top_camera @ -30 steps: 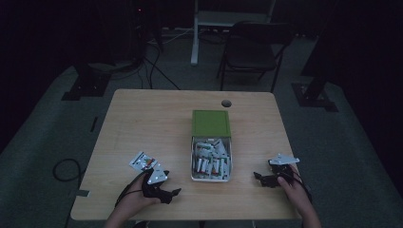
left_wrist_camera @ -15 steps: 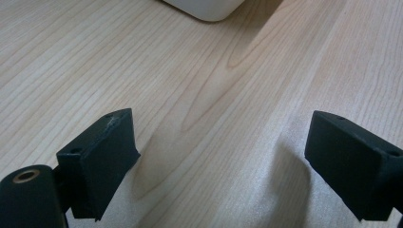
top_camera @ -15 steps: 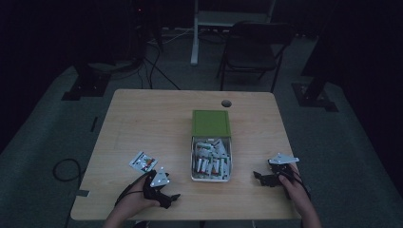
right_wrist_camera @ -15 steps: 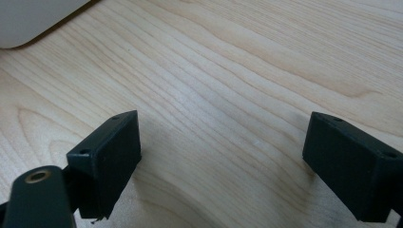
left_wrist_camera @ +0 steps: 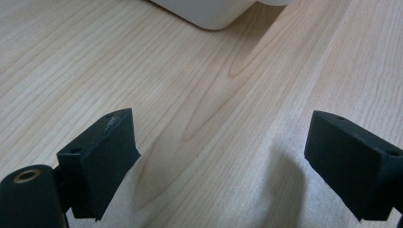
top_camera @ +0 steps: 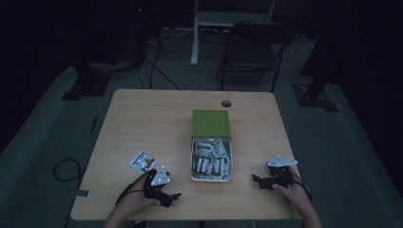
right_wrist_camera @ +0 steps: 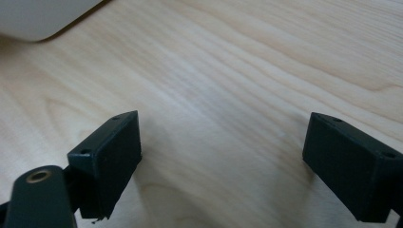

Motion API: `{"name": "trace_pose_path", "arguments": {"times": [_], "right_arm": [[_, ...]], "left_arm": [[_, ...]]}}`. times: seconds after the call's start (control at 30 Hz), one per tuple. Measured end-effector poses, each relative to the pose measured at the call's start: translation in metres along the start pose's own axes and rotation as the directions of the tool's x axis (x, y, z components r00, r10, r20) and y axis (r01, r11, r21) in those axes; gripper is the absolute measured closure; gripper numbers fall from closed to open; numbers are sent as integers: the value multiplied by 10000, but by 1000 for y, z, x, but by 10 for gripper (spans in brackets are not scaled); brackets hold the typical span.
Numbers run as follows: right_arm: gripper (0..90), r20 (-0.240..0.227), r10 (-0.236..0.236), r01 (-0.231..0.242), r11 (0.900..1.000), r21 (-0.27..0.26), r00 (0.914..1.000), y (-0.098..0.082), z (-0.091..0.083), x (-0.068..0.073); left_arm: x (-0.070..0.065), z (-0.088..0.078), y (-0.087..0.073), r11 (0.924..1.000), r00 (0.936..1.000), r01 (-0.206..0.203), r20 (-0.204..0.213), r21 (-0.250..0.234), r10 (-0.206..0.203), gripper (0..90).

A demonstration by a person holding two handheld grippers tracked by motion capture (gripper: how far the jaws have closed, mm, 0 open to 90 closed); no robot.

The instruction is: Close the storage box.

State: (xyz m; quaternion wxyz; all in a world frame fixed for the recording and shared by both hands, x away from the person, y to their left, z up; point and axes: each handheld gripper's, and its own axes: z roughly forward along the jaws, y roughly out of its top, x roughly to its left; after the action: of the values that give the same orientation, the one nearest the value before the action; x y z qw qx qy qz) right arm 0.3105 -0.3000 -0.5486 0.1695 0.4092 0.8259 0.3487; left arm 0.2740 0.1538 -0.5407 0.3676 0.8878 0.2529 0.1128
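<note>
Wooden surface (top_camera: 142, 118): both claws, left (top_camera: 173, 196) and right (top_camera: 256, 180), rest wide open, empty, flanking bin (top_camera: 211, 178), likely poised to pick; packet (top_camera: 143, 162) near left.

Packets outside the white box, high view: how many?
1. A small packet lies flat on the table, left of the white box, just beyond the left gripper. More may be hidden under the hands.
</note>
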Motion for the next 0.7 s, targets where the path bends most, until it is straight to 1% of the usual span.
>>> {"name": "trace_pose_path", "arguments": {"times": [0.07, 0.2, 0.23, 0.4, 0.47, 0.5, 0.7], "right_arm": [[120, -146, -138, 137, 9998, -126, 9998, 2, -2, 7], [118, -256, -378, 372, 9990, -230, 9990, 4, -6, 16], [118, -340, -395, 386, 9989, -275, 9986, 5, -7, 20], [118, -685, -518, 494, 9982, -354, 9963, 6, -7, 30], [118, -703, -550, 526, 9980, -353, 9960, 6, -7, 31], [118, -779, -609, 581, 9976, -374, 9951, 7, -7, 36], [117, -1005, -549, 493, 9972, -570, 9934, 9, -8, 41]], "left_arm": [[0, 0, 1, 10000, 10000, -39, -16, -26, 39, 106], [0, 1, 3, 9999, 10000, -25, -45, -164, 25, 109], [0, 1, 3, 9998, 10000, -11, -44, -185, 10, 110], [1, 3, 6, 9995, 10000, 10, -27, -324, -11, 111], [1, 3, 7, 9992, 10000, 8, -30, -399, -9, 111], [1, 4, 8, 9990, 10000, -7, -47, -452, 5, 111], [2, 5, 14, 9975, 9999, -18, -100, -709, 11, 111]]}}
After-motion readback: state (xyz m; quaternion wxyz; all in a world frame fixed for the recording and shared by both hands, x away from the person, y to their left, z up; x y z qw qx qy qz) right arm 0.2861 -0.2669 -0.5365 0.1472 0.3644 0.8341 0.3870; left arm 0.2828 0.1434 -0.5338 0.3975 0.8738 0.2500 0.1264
